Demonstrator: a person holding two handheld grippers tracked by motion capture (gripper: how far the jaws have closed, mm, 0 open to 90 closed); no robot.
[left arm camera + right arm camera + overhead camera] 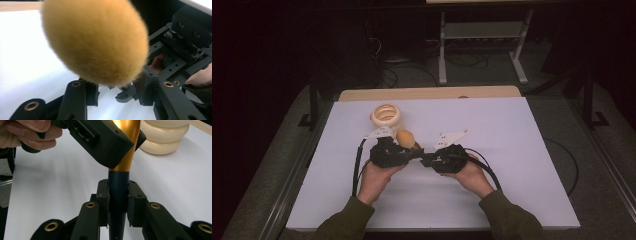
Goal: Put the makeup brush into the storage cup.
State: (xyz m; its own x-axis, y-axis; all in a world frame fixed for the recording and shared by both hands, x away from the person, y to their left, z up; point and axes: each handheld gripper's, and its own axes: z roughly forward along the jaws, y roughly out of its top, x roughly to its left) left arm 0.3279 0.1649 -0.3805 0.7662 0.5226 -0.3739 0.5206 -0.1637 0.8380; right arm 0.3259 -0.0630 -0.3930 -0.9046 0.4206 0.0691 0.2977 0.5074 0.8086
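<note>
While the right gripper (117, 202) clamps the brush (407, 139) handle just before the holder (387, 116), the left gripper (115, 92) seems clenched near its ferrule, so next comes release and carrying it holderward.

We get a dim high view: the white table top (492, 150) is the one lit patch, everything beyond its far edge falls to near black. Light comes from above, shadows on it soft and short. Image is soft and grainy overall. In the left gripper view the brush head (95, 41) sits too close to the lens, fuzzy and unfocused, and the table left of it blows out to pure white. The right gripper view is sharper; slight glare on the gold ferrule (125, 142).
</note>
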